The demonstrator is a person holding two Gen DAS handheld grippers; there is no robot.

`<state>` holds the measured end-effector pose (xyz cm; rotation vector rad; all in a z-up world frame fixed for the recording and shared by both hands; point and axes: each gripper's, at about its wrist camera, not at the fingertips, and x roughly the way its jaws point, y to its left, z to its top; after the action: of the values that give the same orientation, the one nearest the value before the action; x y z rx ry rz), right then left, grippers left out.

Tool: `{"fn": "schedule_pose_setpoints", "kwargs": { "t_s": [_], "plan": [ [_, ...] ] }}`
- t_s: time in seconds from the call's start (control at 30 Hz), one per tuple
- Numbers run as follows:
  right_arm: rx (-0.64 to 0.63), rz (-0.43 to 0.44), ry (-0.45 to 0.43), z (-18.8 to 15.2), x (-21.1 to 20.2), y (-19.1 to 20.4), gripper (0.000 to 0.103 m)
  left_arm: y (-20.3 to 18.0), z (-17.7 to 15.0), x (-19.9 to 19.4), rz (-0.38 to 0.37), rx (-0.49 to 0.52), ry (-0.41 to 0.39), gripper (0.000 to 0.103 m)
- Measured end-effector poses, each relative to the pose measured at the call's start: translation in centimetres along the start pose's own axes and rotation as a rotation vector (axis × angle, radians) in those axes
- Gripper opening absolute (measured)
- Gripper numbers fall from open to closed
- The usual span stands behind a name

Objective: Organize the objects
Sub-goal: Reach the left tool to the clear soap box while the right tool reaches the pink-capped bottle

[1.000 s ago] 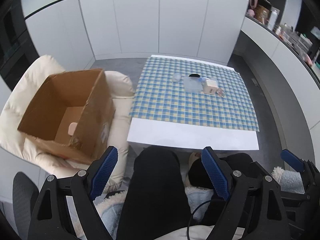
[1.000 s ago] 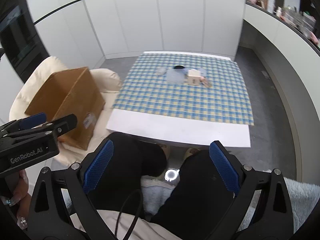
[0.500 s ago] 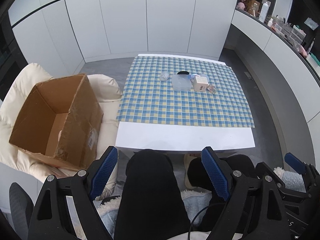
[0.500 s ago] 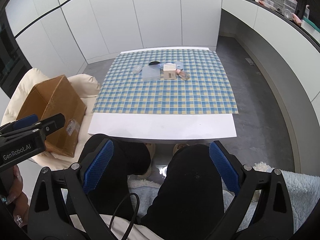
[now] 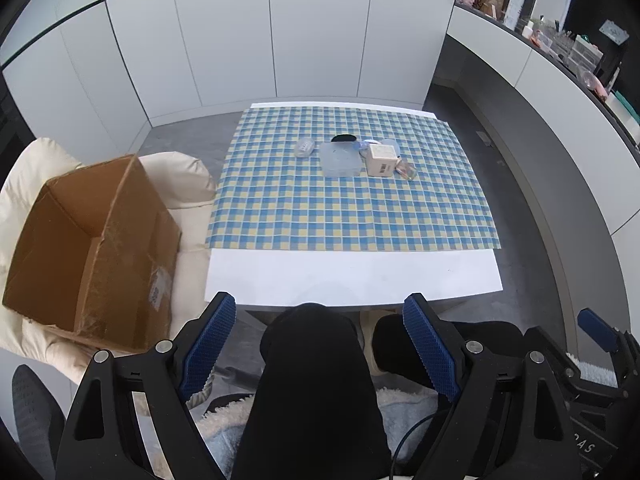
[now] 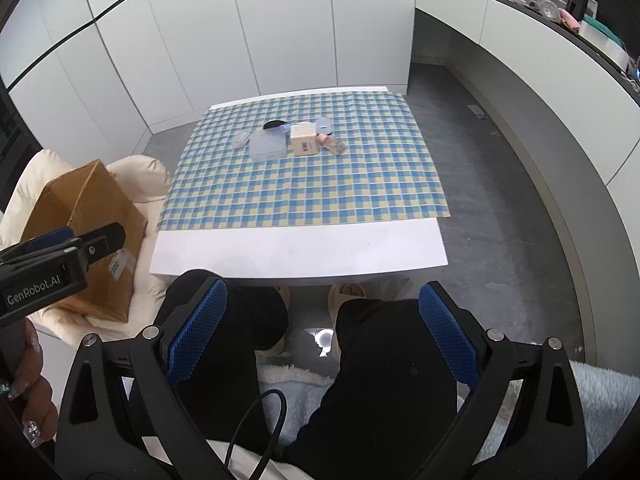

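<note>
A cluster of small items lies at the far middle of the checked cloth: a clear plastic box [image 5: 339,159] [image 6: 268,145], a cream cube box [image 5: 383,159] [image 6: 304,139], a small clear pouch [image 5: 304,147], a black disc [image 5: 344,137] and a little bottle [image 5: 405,169]. An open cardboard box [image 5: 92,256] [image 6: 86,216] rests on a cream cushion at the left. My left gripper [image 5: 318,338] and my right gripper [image 6: 322,324] both hang open and empty over a seated person's knees, well short of the table.
The low white table [image 5: 352,276] carries the blue-yellow checked cloth [image 5: 352,204]. The person's black-trousered legs [image 5: 316,392] fill the foreground. A cream cushion [image 5: 180,176] lies left of the table. A grey counter [image 5: 560,92] with clutter curves along the right.
Both views have swung so the table sits more central and upright. The cardboard box has slid toward the left edge. Neither gripper's jaws have changed.
</note>
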<state>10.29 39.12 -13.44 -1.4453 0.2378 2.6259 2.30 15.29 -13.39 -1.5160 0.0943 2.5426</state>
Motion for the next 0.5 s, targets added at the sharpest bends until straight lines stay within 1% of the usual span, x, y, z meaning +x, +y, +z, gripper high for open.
{"fn": "schedule_pose_setpoints", "kwargs": {
  "t_s": [0.07,0.23,0.37,0.5],
  "plan": [
    [0.004,-0.007,-0.005,0.3,0.2,-0.4,0.099,-0.2,0.3,0.4,-0.006,-0.002,0.0,0.086],
    [0.017,-0.006,-0.02,1.6,1.5,-1.3,0.099,-0.5,1.4,1.6,0.015,-0.007,-0.006,0.086],
    [0.025,-0.007,-0.024,2.8,3.2,-1.9,0.099,-0.4,2.5,2.9,0.021,-0.023,0.004,0.086],
    [0.025,-0.014,-0.024,4.3,5.3,-2.2,0.099,-0.2,3.7,4.9,0.043,-0.035,0.014,0.086]
  ]
}}
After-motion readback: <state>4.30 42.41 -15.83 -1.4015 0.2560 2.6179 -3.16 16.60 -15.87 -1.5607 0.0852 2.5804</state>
